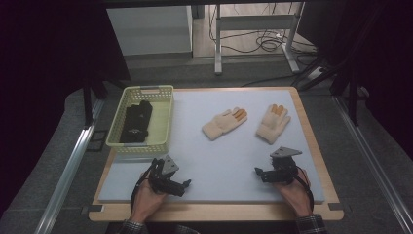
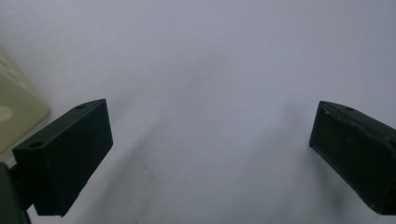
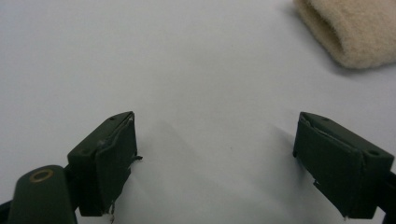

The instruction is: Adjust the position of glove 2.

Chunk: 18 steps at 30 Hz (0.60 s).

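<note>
Since both grippers sit near the front edge of the table with nothing between their jaws, the step in hand looks like the first reach for a cream glove. Left gripper has its jaws spread wide over bare white mat in the left gripper view; right gripper likewise stands wide apart, nothing held. Two cream gloves lie on the mat further back: left glove near the middle, right glove toward the right side, apart from each other, orange fingertips pointing away from the person. Both are well ahead of the tools; the right glove is the nearer one to the right gripper, up and slightly right of it. In the right gripper view a cream cuff shows at top right, clear of the jaws, not lined up yet; can't tell for sure which glove it belongs to. Yellow-green basket stands at the left rear with dark items in it, just ahead of the left gripper, so likely the drop target. Advice: swing right gripper to centre on the cuff, come down flat, pinch the thick cuff edge rather than the fingers, lift clear before carrying. Keep left gripper off the basket wall.
</note>
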{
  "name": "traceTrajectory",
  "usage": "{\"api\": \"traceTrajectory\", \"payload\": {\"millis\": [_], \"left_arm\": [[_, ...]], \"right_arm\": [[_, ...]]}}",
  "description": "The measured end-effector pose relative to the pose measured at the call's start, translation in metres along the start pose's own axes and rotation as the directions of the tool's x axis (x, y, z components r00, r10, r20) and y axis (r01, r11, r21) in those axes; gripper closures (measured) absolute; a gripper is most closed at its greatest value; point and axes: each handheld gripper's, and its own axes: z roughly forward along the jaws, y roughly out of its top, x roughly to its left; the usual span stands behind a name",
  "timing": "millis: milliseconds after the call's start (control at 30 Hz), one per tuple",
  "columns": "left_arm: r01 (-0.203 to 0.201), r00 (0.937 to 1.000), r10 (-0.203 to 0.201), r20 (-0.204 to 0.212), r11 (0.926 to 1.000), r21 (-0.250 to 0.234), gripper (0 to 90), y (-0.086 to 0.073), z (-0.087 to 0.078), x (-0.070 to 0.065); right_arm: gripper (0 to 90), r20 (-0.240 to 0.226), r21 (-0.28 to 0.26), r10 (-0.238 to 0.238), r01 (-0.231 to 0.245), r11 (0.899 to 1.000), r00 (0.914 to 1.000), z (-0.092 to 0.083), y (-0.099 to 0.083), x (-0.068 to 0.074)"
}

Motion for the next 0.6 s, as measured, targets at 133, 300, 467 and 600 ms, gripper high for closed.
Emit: {"api": "traceTrajectory", "payload": {"millis": [133, 300, 467, 600], "left_arm": [[0.064, 0.9979, -0.064, 0.012, 0.9977, 0.024, 0.0, 0.0, 0.002, 0.007], [0.097, 0.9945, -0.098, 0.037, 0.9946, 0.036, 0.0, 0.0, 0.004, 0.011], [0.093, 0.9949, -0.094, 0.037, 0.9951, 0.033, 0.0, 0.0, 0.004, 0.011], [0.093, 0.995, -0.094, 0.035, 0.9952, 0.03, 0.0, 0.0, 0.004, 0.01]], "right_arm": [[13.4, 0.001, 0.002, 0.008, -0.008, 1.0, 1.0, 0.0, 0.001, 0.0], [13.5, 0.012, 0.012, 0.009, -0.009, 1.0, 0.9999, 0.004, 0.006, 0.002], [14.1, -0.001, 0.02, -0.001, 0.001, 1.0, 1.0, 0.013, 0.02, 0.005], [14.6, -0.037, 0.024, 0.031, -0.03, 0.999, 0.9988, 0.021, 0.035, 0.006]]}}
